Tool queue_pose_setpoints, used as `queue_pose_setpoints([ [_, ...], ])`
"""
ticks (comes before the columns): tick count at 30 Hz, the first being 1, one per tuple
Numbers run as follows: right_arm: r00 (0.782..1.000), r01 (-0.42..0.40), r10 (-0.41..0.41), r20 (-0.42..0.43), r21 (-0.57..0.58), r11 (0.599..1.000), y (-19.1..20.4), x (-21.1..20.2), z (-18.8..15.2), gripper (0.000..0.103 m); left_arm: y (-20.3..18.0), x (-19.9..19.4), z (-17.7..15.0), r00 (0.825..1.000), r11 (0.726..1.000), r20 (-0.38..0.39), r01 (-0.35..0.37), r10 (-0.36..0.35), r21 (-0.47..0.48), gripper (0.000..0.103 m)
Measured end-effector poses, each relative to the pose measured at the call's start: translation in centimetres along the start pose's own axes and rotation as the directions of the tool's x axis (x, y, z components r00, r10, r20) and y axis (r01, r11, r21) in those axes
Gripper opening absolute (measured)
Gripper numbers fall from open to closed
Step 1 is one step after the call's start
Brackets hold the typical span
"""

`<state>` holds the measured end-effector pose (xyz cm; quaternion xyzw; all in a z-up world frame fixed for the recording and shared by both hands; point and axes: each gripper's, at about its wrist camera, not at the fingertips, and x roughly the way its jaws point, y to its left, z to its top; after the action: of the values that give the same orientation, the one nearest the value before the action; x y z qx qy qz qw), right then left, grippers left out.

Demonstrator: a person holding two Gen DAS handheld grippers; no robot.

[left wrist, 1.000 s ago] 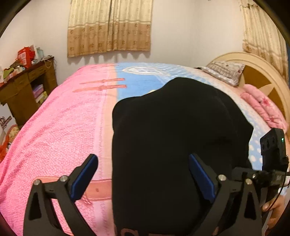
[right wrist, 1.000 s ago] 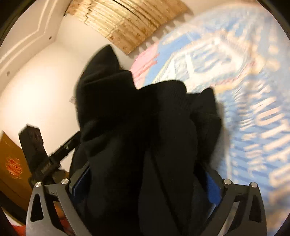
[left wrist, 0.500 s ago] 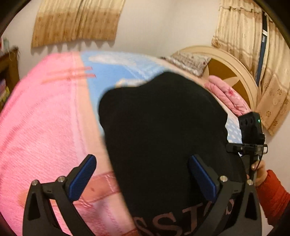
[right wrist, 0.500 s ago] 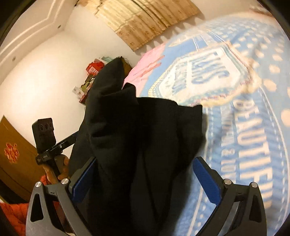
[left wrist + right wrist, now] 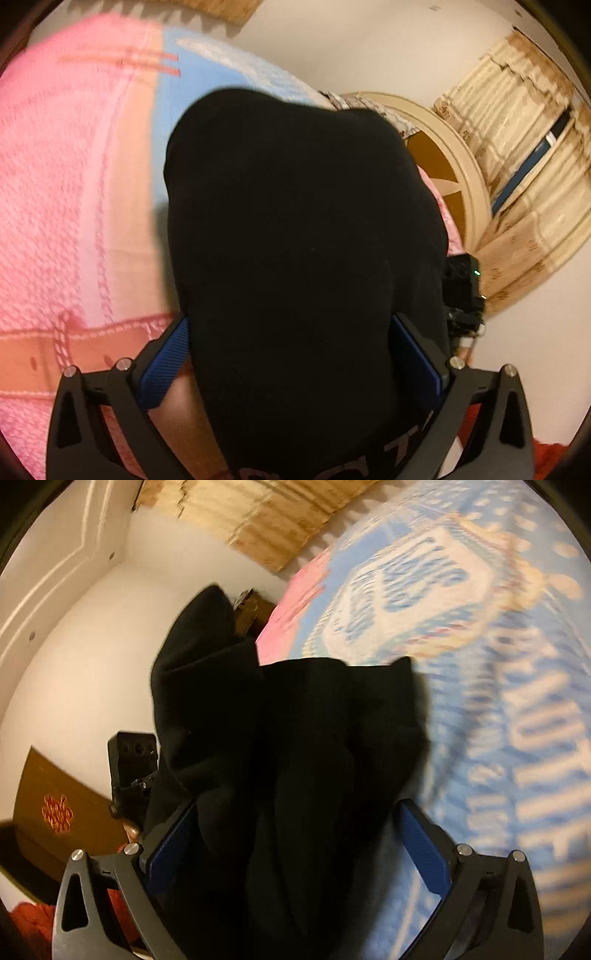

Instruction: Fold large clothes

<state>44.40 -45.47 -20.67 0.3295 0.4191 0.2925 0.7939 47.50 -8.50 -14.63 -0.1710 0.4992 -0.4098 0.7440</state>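
— Where is the big black garment (image 5: pixel 295 240)?

— It hangs in front of both cameras, bunched up over the bed (image 5: pixel 74 184). In the left view it fills the middle, with some pale letters at its bottom edge (too cut off to read).

— What does the left claw (image 5: pixel 295 354) do?

— Its two blue pads (image 5: pixel 164 363) sit on each side of the cloth, and the cloth fills the gap. The jaws are wide, so I cannot tell if they pinch it.

— And the right claw (image 5: pixel 295 845)?

— The same. The black cloth (image 5: pixel 295 757) runs down between its blue pads (image 5: pixel 424 849), in deep folds, but I cannot tell if it is squeezed.

— What is around it?

— A pink and blue blanket (image 5: pixel 498 646) with big blurry letters covers the bed. A round cream headboard (image 5: pixel 461 177) stands at the far end, beside tan curtains (image 5: pixel 524 147). The left claw's camera box (image 5: pixel 131 757) shows in the right view, near a brown door (image 5: pixel 55 812).
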Motion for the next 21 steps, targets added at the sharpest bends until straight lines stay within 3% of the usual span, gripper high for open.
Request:
queue_pose_setpoints([
  [4,0.995,-0.093,0.091,-0.039,-0.042,0.995,0.6,1.0,0.5,0.102,0.8,-0.4,-0.4,0.997,0.998,-0.035,0.063,-0.062,0.009,0.103],
  [9,0.995,-0.093,0.091,-0.045,-0.045,0.995,0.5,2.3,1.7,0.102,0.8,0.5,0.2,0.997,0.997,-0.024,0.078,-0.078,0.001,0.103],
  [12,0.998,-0.065,0.064,-0.028,-0.044,0.997,1.1,3.8,2.6,0.102,-0.2,0.8,0.4,0.999,0.998,0.016,0.051,-0.051,-0.021,0.103],
  [16,0.995,-0.074,0.068,-0.069,-0.091,0.993,2.8,4.3,0.9,0.102,-3.5,0.2,-1.2,0.997,0.995,0.079,-0.025,0.018,0.096,0.103],
  [21,0.984,-0.180,0.178,-0.024,-0.119,0.977,5.6,2.7,-1.5,0.100,-6.4,-2.1,-3.0,0.991,0.987,0.128,0.017,-0.038,0.161,0.103],
])
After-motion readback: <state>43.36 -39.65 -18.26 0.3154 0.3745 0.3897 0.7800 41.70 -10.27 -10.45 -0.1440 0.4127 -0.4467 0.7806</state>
